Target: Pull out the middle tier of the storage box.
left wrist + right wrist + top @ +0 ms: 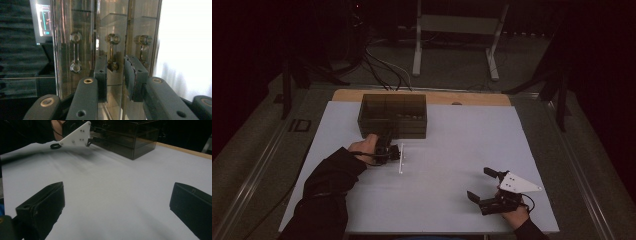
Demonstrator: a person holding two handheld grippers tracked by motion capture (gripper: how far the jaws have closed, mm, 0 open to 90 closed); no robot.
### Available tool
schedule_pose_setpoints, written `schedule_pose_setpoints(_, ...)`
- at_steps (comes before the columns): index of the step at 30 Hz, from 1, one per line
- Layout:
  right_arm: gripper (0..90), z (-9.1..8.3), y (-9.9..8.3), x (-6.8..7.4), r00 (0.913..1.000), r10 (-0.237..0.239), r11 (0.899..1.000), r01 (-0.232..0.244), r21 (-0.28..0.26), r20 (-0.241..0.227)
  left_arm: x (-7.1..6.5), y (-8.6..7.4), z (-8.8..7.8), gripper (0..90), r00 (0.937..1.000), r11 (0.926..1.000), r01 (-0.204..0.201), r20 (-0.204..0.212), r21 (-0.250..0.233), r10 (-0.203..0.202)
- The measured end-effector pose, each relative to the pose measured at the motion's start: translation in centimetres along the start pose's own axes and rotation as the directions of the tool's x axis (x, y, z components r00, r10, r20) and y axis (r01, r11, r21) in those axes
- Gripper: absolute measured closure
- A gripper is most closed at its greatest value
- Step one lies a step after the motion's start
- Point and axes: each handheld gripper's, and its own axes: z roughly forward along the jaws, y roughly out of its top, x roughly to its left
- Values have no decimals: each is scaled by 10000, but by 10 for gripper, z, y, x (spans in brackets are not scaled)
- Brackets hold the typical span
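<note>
In the high view the smoked-plastic drawer cabinet (393, 115) sits at the upper middle of the pale table (472, 150), and the left gripper (388, 148) is pushed right up against its front, just below centre-left of the frame. The left gripper view, turned on its side, looks along the jaws at three drawer fronts, each with a small bar handle (112, 52) held by hex nuts; the jaws stand narrowly apart on either side of the middle handle, and it looks as though the pads are close to it without yet clamping, though reflections in the plastic make contact hard to judge. The step in hand seems to be taking that handle to draw the drawer out. To do it well, the jaws should close squarely on the bar between its two nuts, then pull straight back along the drawer's run, level and slow, so the light cabinet does not slide or tip forward. The right gripper (486, 187) rests at the lower right of the table, jaws spread wide and empty, well apart from the cabinet; it could brace the cabinet if it shifts.
</note>
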Motion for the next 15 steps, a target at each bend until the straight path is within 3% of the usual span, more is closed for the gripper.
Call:
schedule_pose_setpoints(4,0,0,0,0,10000,-15,10000,15,4,-1,2,2,1,810,9999,9999,107,-33,20,-107)
schedule_pose_setpoints(15,0,0,0,0,10000,-31,10000,31,41,2,2,6,1,822,10000,9997,68,-56,227,-66)
